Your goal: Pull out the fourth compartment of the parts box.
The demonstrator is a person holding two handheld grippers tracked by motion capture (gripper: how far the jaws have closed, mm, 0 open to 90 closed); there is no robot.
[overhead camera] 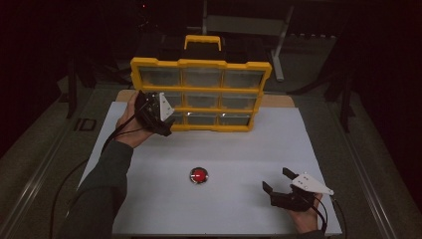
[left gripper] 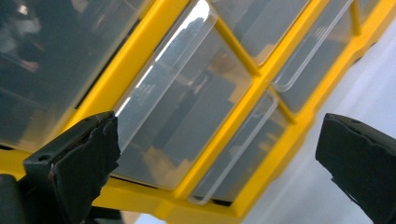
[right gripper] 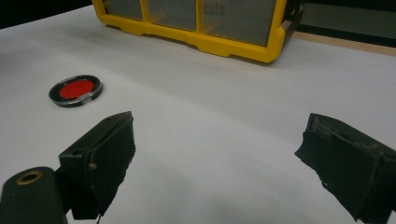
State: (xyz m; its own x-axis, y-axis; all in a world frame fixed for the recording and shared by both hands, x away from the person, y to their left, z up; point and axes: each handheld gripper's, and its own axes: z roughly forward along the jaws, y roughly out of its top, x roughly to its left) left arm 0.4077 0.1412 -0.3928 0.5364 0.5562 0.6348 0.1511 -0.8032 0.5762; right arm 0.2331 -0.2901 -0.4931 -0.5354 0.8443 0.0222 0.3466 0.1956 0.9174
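A: Standing upright at the far side of the white table (overhead camera: 164,199): yellow drawer cabinet (overhead camera: 201,63), clear drawers facing this way, three across.

B: And the left gripper (overhead camera: 160,113)?

A: Hovering right at the cabinet's left edge, level with the middle and lower rows. Jaws spread wide, gripping nothing. In the left gripper view, pointing straight at a clear drawer (left gripper: 187,107), seen tilted, with the yellow frame running slantwise across. Touching or just short of the drawer front: cannot tell.

B: Right gripper (overhead camera: 278,180)?

A: Resting low over the near right part of the table, well apart from the cabinet. Jaws gaping too, holding nothing; bare white surface lying between them in the right gripper view.

B: Anything else lying about?

A: Small round red disc (overhead camera: 199,175) with a dark rim, sitting flat near the table's middle, between the two grippers, left of the right gripper and touching neither.

B: Cabinet handle?

A: Yellow handle (overhead camera: 202,41) sticking up on top.
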